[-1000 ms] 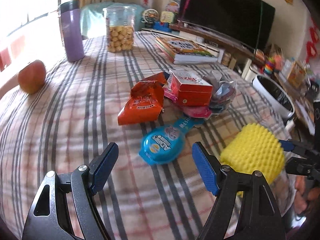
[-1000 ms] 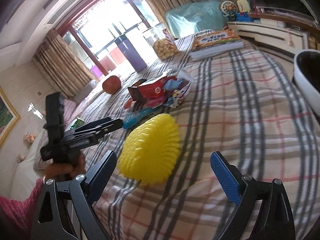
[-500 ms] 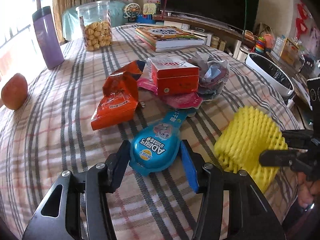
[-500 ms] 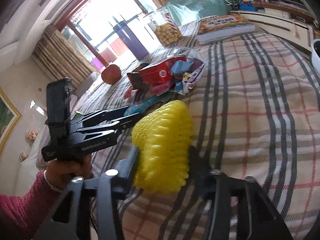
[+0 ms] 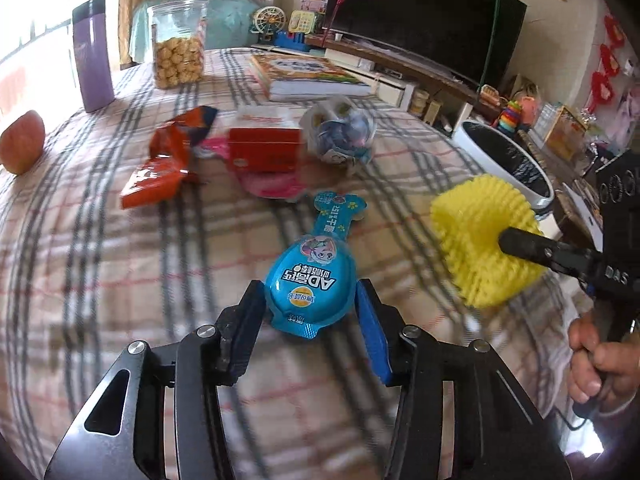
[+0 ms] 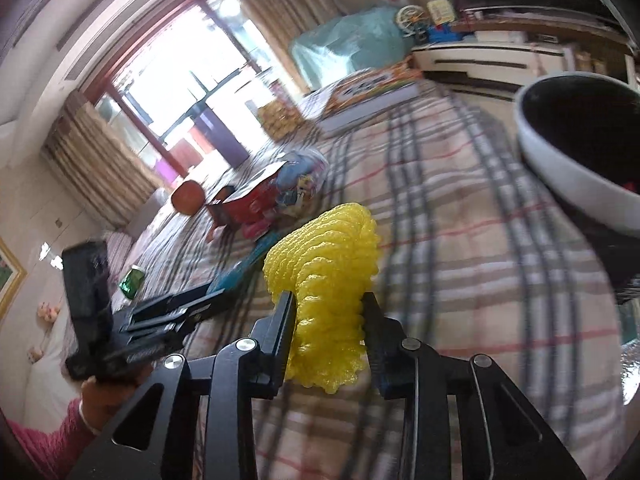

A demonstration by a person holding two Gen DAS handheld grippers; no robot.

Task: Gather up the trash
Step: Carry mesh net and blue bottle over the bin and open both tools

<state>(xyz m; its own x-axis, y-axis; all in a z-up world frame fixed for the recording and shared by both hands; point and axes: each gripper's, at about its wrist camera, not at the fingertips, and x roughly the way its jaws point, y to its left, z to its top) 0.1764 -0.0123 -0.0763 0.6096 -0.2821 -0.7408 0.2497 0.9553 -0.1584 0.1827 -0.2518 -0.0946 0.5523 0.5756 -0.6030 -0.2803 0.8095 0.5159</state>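
We see a white bin point(image 5: 532, 196) with a black liner just past the table point(image 5: 100, 264) edge. Our left gripper point(image 5: 310, 304), jaws just narrowing, pinches the blue wrapper point(image 5: 310, 280). Our right gripper point(image 6: 328, 308), likewise narrowing, squeezes the yellow foam net point(image 6: 324, 264) near that edge. A jar point(image 5: 178, 40) holds snacks.

Blurred: your red cardboard box point(image 5: 264, 150) print, unreadable.
Cut off: white round bin point(image 6: 576, 168), right edge.
Hidden: yellow foam net point(image 5: 480, 240) behind tongs.
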